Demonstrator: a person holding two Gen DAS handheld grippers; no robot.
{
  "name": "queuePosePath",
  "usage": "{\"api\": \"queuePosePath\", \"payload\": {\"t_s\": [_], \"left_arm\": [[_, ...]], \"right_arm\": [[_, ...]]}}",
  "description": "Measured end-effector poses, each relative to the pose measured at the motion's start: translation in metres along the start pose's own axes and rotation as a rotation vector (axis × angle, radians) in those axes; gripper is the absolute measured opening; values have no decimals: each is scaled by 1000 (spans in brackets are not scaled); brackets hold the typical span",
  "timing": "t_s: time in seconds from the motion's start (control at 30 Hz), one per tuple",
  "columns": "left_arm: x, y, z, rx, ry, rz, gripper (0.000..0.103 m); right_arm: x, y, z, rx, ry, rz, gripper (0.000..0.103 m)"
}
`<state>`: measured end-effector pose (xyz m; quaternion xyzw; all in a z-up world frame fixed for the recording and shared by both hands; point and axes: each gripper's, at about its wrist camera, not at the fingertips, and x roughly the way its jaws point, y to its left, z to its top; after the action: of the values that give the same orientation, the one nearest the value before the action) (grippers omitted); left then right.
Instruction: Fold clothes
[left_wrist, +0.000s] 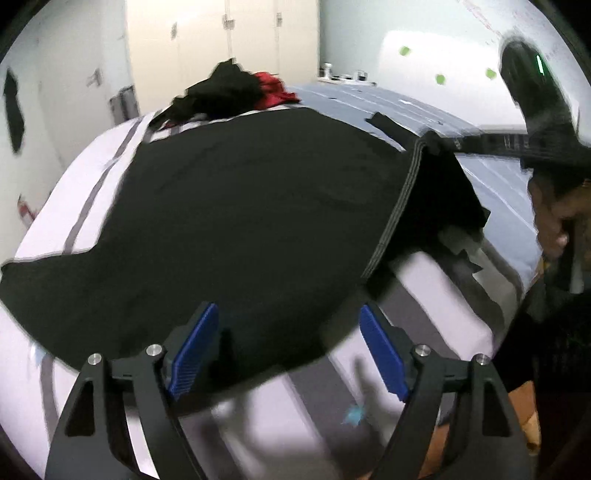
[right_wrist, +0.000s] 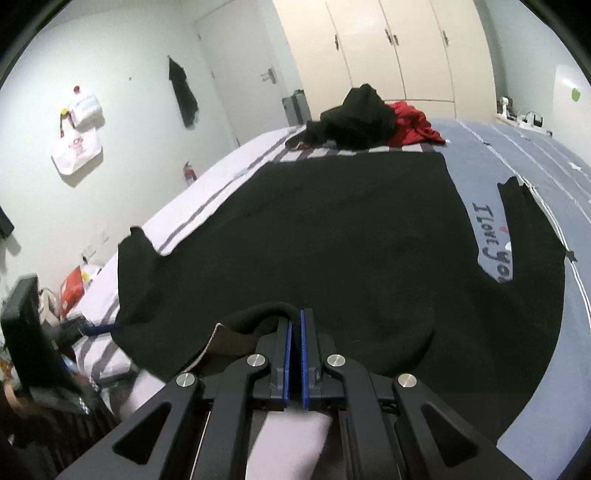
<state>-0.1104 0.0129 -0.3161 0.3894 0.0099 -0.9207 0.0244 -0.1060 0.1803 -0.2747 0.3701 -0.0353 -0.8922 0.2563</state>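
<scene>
A large black garment (left_wrist: 258, 221) lies spread flat over the bed (left_wrist: 92, 177). In the left wrist view my left gripper (left_wrist: 290, 350) hovers open over the garment's near edge, its blue pads (left_wrist: 195, 350) wide apart and nothing pinched between them. My right gripper (left_wrist: 439, 144) reaches in from the right and holds a ribbed corner of the cloth lifted off the bed. In the right wrist view the right gripper (right_wrist: 295, 325) is shut on the black garment's (right_wrist: 332, 240) thick collar edge at the near side of the bed (right_wrist: 207, 184).
A heap of black and red clothes (right_wrist: 373, 118) sits at the bed's far end. A blue blanket with lettering (right_wrist: 491, 240) covers the right half. A person's hand (left_wrist: 550, 229) is at the right. Wardrobe doors (right_wrist: 388, 48), a door and hanging bags (right_wrist: 77, 147) line the walls.
</scene>
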Motion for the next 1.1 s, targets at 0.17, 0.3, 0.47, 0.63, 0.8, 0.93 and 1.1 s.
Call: {"api": "queuePosePath", "payload": {"t_s": [0.17, 0.3, 0.47, 0.63, 0.8, 0.93, 1.1], "left_arm": [[39, 15, 6, -40, 42, 174, 71], [39, 61, 3, -135, 58, 270, 46], [4, 79, 9, -121, 10, 260, 14], [-60, 60, 29, -76, -92, 172, 6], [-93, 52, 54, -53, -134, 87, 6], [-88, 51, 55, -35, -93, 58, 6], [-58, 43, 19, -75, 115, -13, 6]], "right_arm": [[-1, -3, 14, 30, -23, 9, 4], [-4, -7, 17, 40, -42, 18, 4], [-4, -6, 8, 85, -53, -23, 4], [-22, 1, 5, 60, -75, -19, 4], [-58, 1, 8, 57, -125, -17, 4], [-71, -2, 13, 37, -132, -23, 4], [-52, 7, -5, -7, 16, -1, 8]]}}
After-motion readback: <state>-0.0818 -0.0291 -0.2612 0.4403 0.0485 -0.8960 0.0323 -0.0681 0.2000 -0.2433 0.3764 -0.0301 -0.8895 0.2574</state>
